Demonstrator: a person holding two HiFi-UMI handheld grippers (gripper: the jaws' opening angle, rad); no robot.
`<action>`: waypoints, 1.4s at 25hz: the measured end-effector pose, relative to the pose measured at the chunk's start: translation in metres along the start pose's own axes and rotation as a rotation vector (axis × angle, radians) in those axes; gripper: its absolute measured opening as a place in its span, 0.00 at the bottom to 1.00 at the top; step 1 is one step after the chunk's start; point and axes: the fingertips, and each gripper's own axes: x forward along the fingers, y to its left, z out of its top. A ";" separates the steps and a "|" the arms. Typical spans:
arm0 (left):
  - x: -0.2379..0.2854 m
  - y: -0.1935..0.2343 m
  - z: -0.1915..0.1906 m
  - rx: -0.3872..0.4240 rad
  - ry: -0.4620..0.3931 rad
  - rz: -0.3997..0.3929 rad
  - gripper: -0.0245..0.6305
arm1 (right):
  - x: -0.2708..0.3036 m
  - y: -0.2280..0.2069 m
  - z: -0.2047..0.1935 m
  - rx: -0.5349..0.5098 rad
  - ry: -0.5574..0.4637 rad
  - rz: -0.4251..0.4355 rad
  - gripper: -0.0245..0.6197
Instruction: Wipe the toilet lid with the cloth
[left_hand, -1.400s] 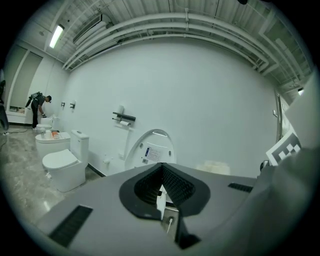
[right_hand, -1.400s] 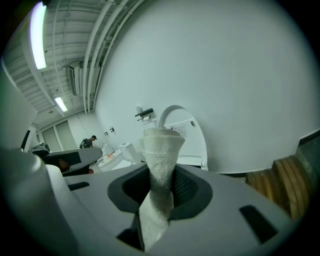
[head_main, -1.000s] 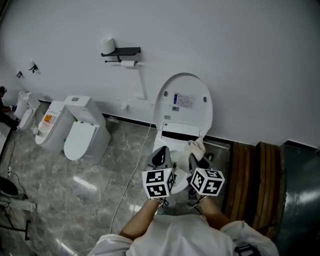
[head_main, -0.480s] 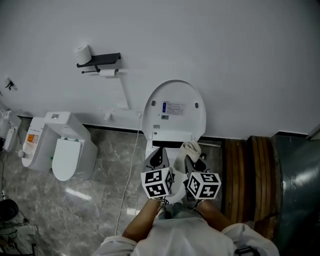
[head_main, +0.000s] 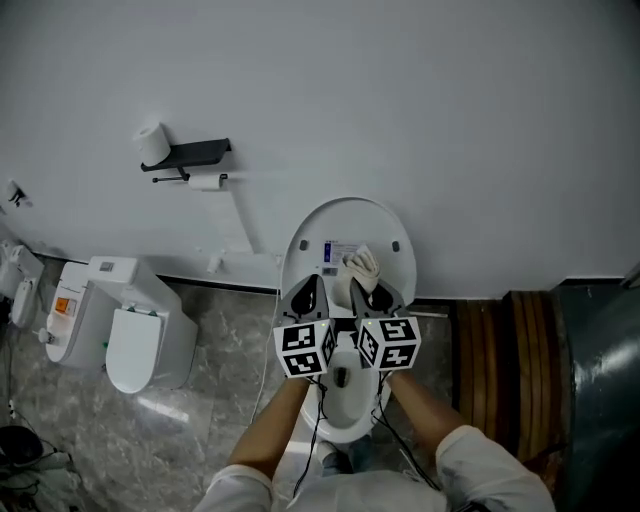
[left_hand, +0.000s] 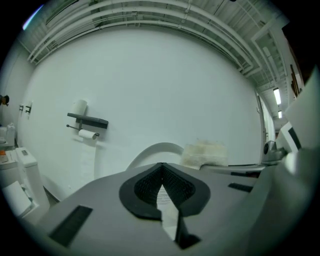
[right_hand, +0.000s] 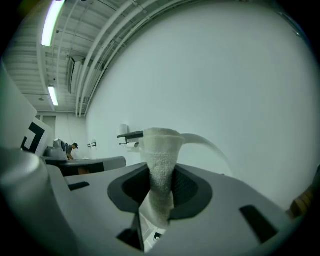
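Two grippers are held level, side by side, before the raised toilet lid (head_main: 340, 222). The cloth (head_main: 362, 266) is clamped between the closed fingers of the right gripper (head_main: 369, 287), with its bunched end presented to the lid for wiping; contact cannot be told. The left gripper (left_hand: 161, 169) is closed and empty, judged idle.

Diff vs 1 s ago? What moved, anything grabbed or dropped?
Both grippers moved up the head view, from over the bowl toward the raised toilet lid. The cloth in the right gripper now sits in front of the lid's face beside its label; contact can't be confirmed. Nothing grabbed or released. Unchanged: right gripper shut on the cloth, left gripper shut and empty, lid upright.
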 end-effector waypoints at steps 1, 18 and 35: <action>0.014 0.007 -0.001 0.015 -0.004 0.011 0.06 | 0.018 -0.002 0.002 -0.007 -0.012 0.011 0.18; 0.110 0.068 -0.023 0.010 0.031 0.034 0.06 | 0.192 -0.037 -0.010 -0.067 0.039 -0.005 0.18; 0.122 0.035 -0.060 -0.026 0.065 -0.042 0.06 | 0.130 -0.128 -0.025 0.000 -0.022 -0.279 0.18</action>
